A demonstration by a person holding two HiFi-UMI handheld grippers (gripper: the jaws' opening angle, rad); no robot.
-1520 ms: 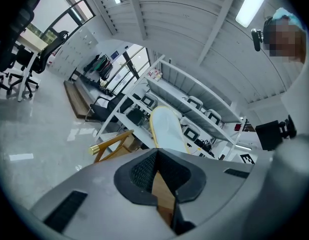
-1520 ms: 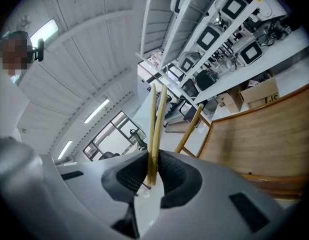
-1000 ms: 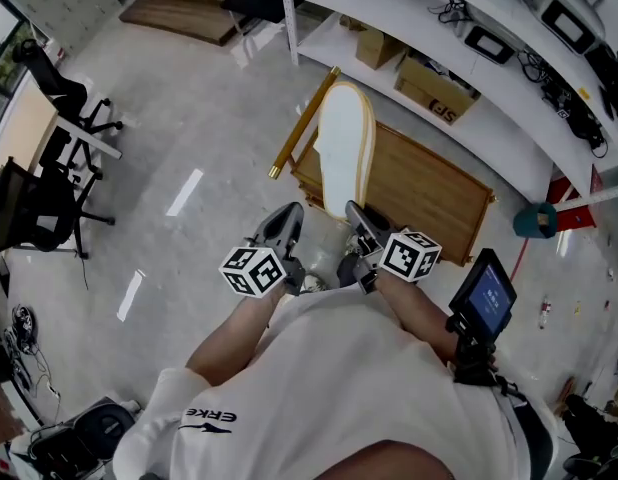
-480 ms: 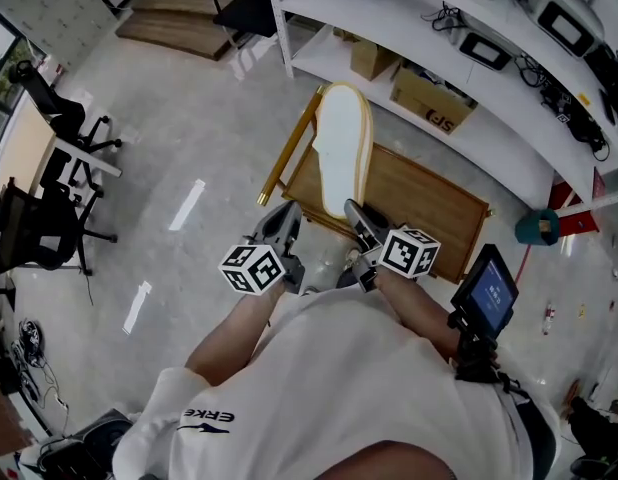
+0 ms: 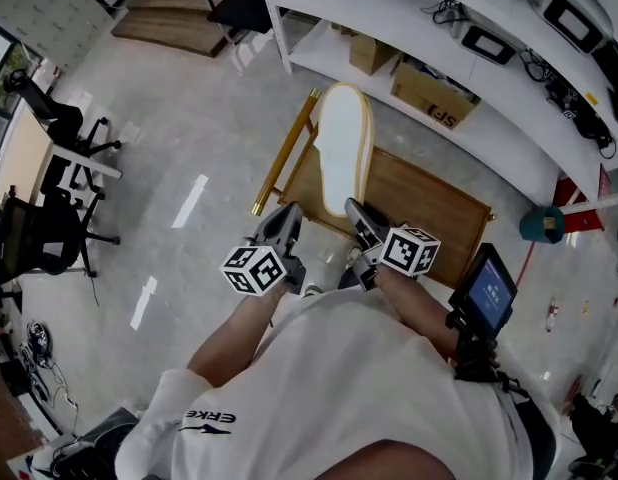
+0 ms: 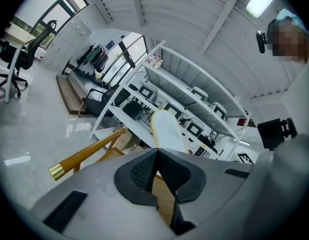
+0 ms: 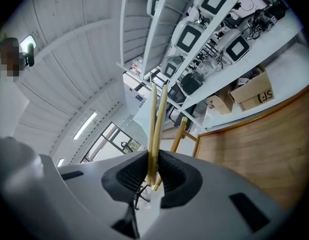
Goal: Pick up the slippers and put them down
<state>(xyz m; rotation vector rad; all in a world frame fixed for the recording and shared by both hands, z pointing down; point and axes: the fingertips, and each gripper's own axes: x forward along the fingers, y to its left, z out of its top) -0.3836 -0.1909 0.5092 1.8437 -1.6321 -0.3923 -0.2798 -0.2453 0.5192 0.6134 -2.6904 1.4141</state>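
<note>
Two slippers (image 7: 155, 124), pressed together, stand upright, clamped in the right gripper (image 7: 153, 170) above a low wooden platform (image 5: 429, 203). Left gripper (image 6: 157, 154) is closed on nothing. Cardboard boxes (image 5: 434, 93) sit on the bottom shelf (image 5: 509, 140), contents unseen.

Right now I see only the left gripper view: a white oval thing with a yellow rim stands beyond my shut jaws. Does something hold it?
Observer: Yes. In the right gripper view, the right gripper has its jaws shut on the slippers. Two thin yellow edges sit side by side between the jaws.
Operator: Does my left gripper touch them?
Observer: No. In the head view, the left gripper is to the left of their lower end, with a gap between.
</note>
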